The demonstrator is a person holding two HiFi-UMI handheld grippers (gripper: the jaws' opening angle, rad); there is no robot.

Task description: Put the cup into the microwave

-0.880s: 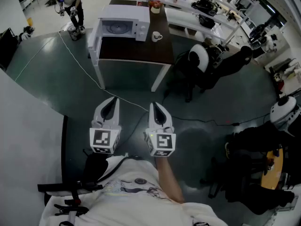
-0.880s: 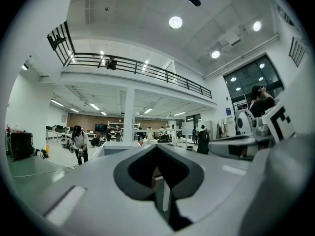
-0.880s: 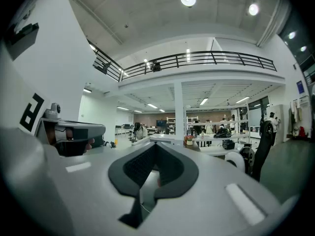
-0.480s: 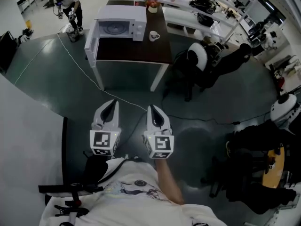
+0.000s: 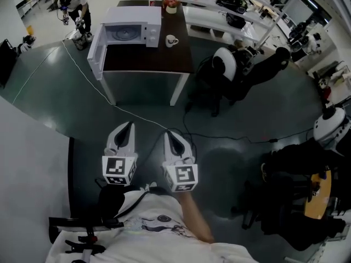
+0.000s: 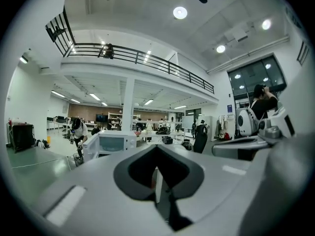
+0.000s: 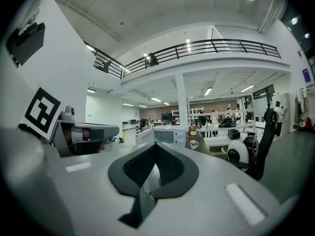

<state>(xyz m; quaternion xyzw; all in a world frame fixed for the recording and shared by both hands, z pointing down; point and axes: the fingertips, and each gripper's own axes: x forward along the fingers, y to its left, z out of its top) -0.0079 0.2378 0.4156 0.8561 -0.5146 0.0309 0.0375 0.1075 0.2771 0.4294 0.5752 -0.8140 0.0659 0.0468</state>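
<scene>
Approach stage, cup not yet reached: left gripper (image 5: pixel 128 128) and right gripper (image 5: pixel 170 136) both closed on nothing, well short of table (image 5: pixel 148 62). Cup (image 5: pixel 171 40) upright near table's right edge, just beside microwave (image 5: pixel 131 26), door open. Next, likely: close in, open jaws, grasp cup.

microwave (image 5: pixel 131 29) on table (image 5: pixel 148 59) | cup (image 5: pixel 171 40) right of microwave | chair (image 5: pixel 224 66) right of table

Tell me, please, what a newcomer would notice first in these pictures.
The left gripper and the right gripper sit side by side low in the head view, both shut and empty. Farther off, a white microwave, door open, stands on a dark table, a white cup beside it.
</scene>
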